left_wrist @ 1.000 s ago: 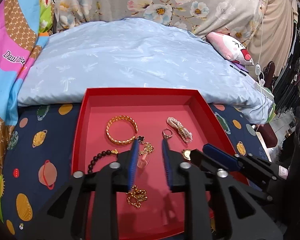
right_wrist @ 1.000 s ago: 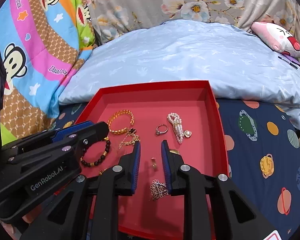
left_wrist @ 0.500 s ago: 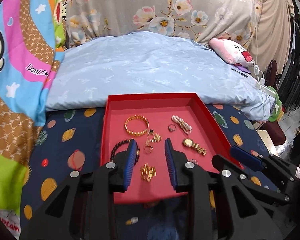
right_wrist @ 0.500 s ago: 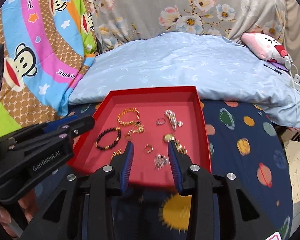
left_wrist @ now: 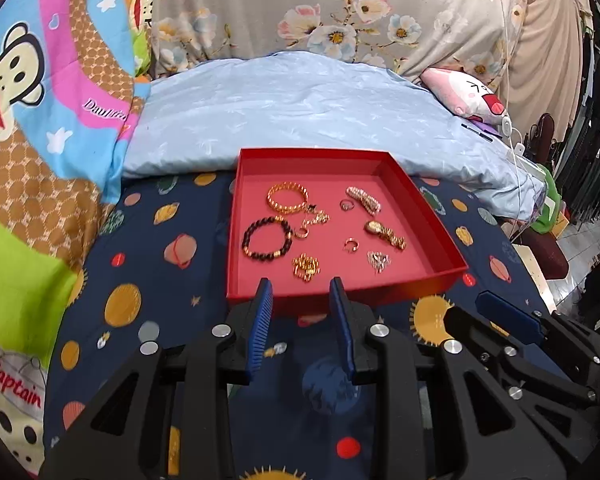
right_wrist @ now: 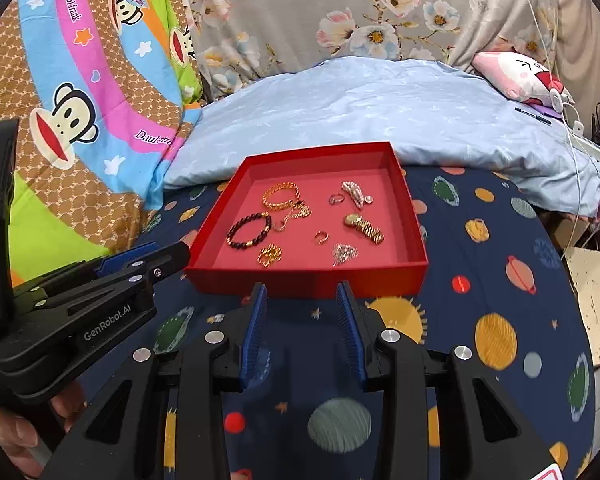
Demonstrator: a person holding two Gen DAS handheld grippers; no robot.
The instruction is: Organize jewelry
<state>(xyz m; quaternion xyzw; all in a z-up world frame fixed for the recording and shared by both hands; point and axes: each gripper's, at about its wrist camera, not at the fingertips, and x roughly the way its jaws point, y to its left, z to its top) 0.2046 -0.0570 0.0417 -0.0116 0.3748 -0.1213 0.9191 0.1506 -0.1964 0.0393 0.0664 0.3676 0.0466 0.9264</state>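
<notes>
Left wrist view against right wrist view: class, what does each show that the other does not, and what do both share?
Only the left wrist view shows the white "Captain" print at lower left. Only the right wrist view shows the person's hand under the left gripper. Both share the red tray, gold bangle, dark bead bracelet, gold watch, pale blue pillow and pink plush.

Red tray (left_wrist: 427, 200) on a navy sheet (left_wrist: 148, 264) (planets, suns); pale blue quilt (left_wrist: 300, 112); grey floral pillow (left_wrist: 339, 4).
</notes>
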